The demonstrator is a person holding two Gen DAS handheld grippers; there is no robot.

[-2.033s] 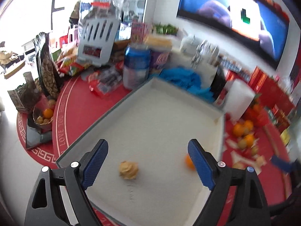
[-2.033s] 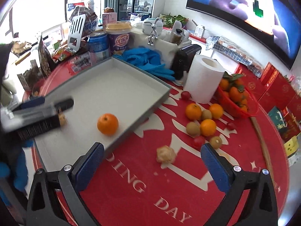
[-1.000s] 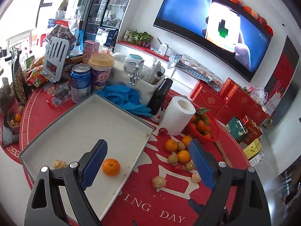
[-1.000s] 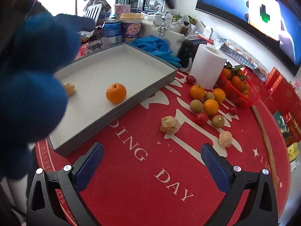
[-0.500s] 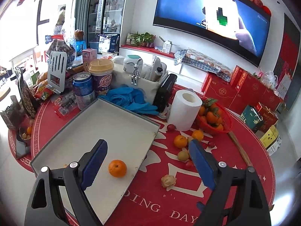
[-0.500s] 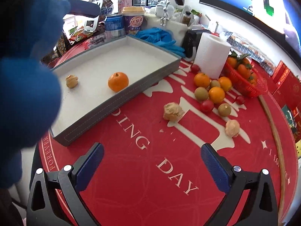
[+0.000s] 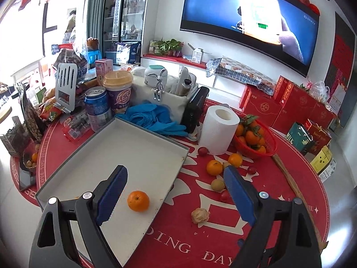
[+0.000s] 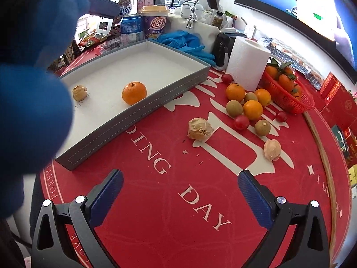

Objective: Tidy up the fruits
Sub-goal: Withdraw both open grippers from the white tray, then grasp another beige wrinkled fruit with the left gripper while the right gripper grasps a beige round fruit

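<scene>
- Tray (image 8: 138,111), grey-walled with a white floor, lies on the red table (image 8: 178,201) toward its left edge; its near long wall runs slantwise across the right wrist view.
- Inside the tray an orange (image 8: 134,93) sits just behind that near wall, and a papery husked fruit (image 8: 79,93) lies apart from it, further left.
- Loose fruit (image 8: 252,109) clusters on the table right of the tray, near the paper roll (image 8: 246,63) and the red basket (image 8: 287,93) by the far right edge.
- Two more husked fruits (image 8: 199,129) lie singly in front of that cluster.
- Left hand-held gripper (image 7: 176,192) hangs above the tray's near right corner, jaws spread wide, nothing between them.
- Right hand-held gripper (image 8: 180,196) is likewise wide open and holds nothing, over bare red cloth at the table's near edge.
- A blurred blue-gloved hand (image 8: 33,89) fills the left side of the right wrist view.
</scene>
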